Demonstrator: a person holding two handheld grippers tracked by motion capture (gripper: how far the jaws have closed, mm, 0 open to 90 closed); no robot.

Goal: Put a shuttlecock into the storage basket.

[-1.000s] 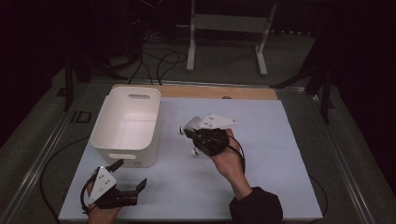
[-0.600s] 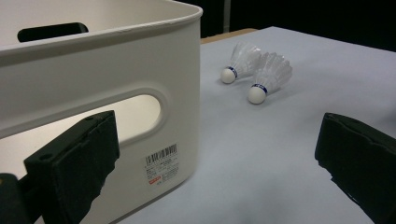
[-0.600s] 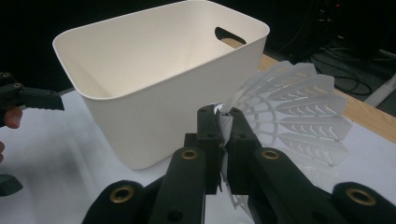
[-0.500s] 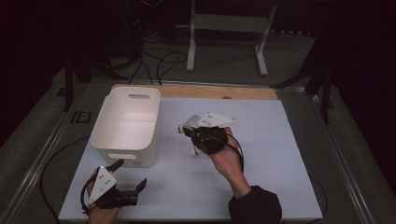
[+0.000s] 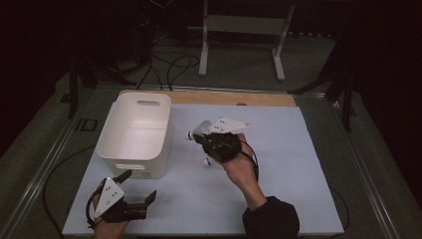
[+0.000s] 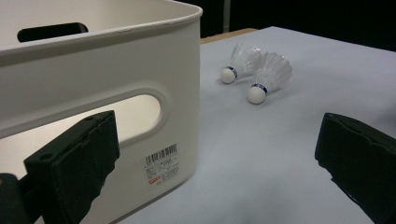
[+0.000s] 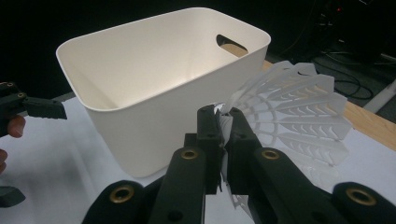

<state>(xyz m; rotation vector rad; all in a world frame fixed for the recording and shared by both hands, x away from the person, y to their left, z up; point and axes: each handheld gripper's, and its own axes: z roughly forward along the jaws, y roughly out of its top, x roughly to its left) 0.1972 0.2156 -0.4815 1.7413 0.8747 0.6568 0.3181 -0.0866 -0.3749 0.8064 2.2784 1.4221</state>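
Here the right gripper (image 7: pixel 223 135) pinches a shuttlecock (image 7: pixel 299 107) beside the bin (image 7: pixel 154 88) — left gripper (image 6: pixel 215 158) jaws wide, empty.

Probably a dim lab: papered test table (image 5: pixel 298 164), floor cables (image 5: pixel 171 64), metal stand (image 5: pixel 241 30).

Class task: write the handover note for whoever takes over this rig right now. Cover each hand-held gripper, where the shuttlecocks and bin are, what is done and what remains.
Right hand-held gripper: shut on a white shuttlecock by its skirt, held beside the white bin.
Left hand-held gripper: open, holding nothing, near the table's front edge by the bin's labelled end.
One more shuttlecock lies on the white table sheet beside the right hand.
Done: one shuttlecock gripped. The bin interior looks bare where visible.
Left, probably: drop the held one into the bin, then fetch the other.
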